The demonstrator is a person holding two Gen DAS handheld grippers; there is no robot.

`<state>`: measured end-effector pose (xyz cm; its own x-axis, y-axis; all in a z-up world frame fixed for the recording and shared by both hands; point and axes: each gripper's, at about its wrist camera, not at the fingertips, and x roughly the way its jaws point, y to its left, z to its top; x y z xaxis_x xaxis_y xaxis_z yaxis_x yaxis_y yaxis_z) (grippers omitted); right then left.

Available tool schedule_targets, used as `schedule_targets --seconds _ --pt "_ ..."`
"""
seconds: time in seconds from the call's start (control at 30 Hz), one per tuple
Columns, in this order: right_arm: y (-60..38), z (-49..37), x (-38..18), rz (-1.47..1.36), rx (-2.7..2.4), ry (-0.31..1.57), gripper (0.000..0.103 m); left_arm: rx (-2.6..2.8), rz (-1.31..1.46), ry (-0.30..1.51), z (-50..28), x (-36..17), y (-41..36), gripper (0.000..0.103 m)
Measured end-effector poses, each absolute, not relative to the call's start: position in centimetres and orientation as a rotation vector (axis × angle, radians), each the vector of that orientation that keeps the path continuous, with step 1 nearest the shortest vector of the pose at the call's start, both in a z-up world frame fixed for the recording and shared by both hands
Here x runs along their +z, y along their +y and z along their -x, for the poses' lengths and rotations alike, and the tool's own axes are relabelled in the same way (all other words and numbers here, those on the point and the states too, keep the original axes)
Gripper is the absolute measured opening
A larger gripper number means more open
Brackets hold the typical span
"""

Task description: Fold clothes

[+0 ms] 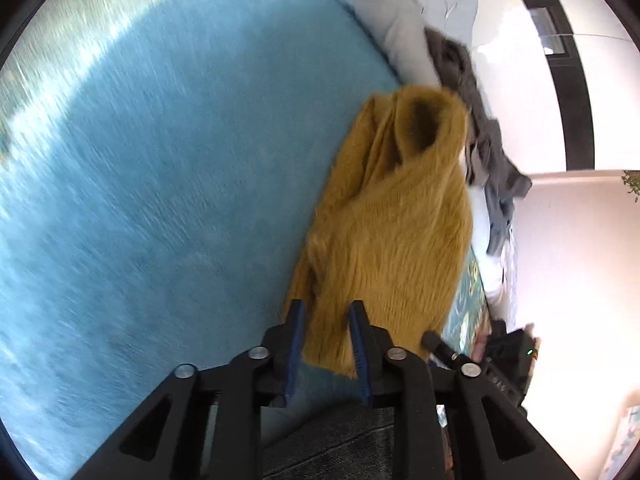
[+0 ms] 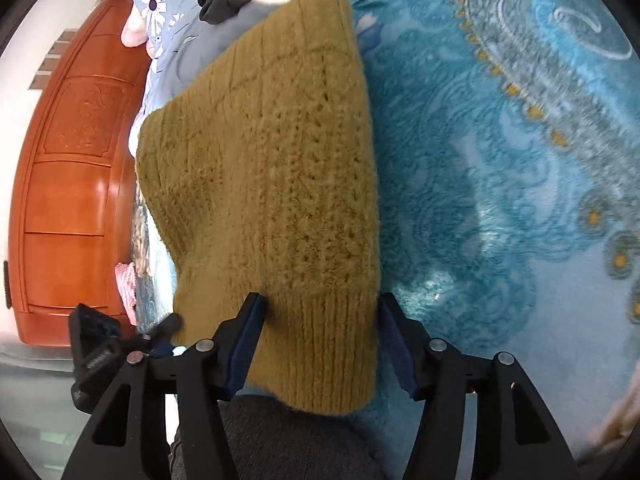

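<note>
On the blue blanket (image 2: 500,184) lies the mustard sweater (image 2: 276,184), its ribbed hem nearest both grippers and its far end reaching toward the pale quilt (image 2: 180,52) beyond the sweater.

At the sweater's hem, the right gripper (image 2: 320,312) stands wide apart, one finger over the knit and the other just past the sweater's edge on the blanket side; it has hold of nothing that I can see. The left gripper (image 1: 326,320) is narrower, its fingers partly spread with the sweater's near corner between them. Whether the pads actually pinch the knit I cannot tell, since that view is blurred by motion.

Risks, as I judge them:
- The knit is thick and fuzzy, so a shallow bite at the hem could slip out mid-lift and let the fold collapse.
- From the left wrist view the sweater looks bunched, with a tunnel-like roll at its far end; folding over that would trap a lump.
- A grey garment (image 1: 480,128) lies just beyond the sweater's far end, close enough to be dragged along.
- The blanket's pile may grip the knit and pull the fold askew.

No brand, label or readable writing shows on the sweater or anything around it.
</note>
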<state>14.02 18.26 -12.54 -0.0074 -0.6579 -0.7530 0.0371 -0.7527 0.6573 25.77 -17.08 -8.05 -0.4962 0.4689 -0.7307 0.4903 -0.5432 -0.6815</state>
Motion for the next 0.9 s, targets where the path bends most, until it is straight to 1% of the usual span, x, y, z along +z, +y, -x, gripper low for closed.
schedule_targets --seconds 0.03,0.1,0.17,0.2,0.23,0.3,0.4,0.6,0.67,0.77,0.9 --pt "18.4 -14.2 -12.7 -1.755 -1.813 -0.664 0.06 -2.264 -1.545 1.498 -25.9 -7.7 -17.5 0.036" --pt "18.6 -14.4 -12.8 -1.734 -1.806 -0.693 0.062 -2.276 -1.5 1.527 -26.1 -7.2 -18.1 0.038" --pt "18.7 -14.5 -12.8 -1.721 -1.797 -0.719 0.051 -2.283 -1.466 1.557 -26.3 -7.0 -18.5 0.04" --pt "18.8 -14.5 -12.8 -1.726 -1.798 -0.728 0.039 -2.285 -1.454 1.569 -26.4 -7.0 -18.6 0.041" --pt "19.0 -14.4 -12.8 -1.732 -1.791 -0.746 0.032 -2.282 -1.451 1.578 -26.3 -7.1 -19.3 0.041" --pt "19.5 -14.1 -12.5 -1.741 -1.773 -0.785 0.025 -2.279 -1.463 1.582 -26.0 -7.2 -19.4 0.042" --pt "20.3 -12.9 -11.3 -1.745 -1.753 -0.774 0.023 -2.282 -1.499 1.557 -25.5 -7.2 -18.9 0.042" --pt "23.6 -5.4 -5.8 -1.754 -1.903 -0.393 0.022 -2.313 -1.546 1.53 -23.4 -7.3 -16.9 0.043" --pt "25.0 -2.4 -4.7 -1.776 -1.957 -0.297 0.022 -2.335 -1.569 1.534 -21.8 -7.1 -16.2 0.044" --pt "25.8 0.5 -4.8 -1.825 -1.98 -0.194 0.023 -2.386 -1.615 1.529 -18.7 -6.4 -14.6 0.045" --pt "25.3 0.5 -6.1 -1.844 -1.96 -0.145 0.023 -2.45 -1.689 1.508 -13.8 -5.3 -11.8 0.054"
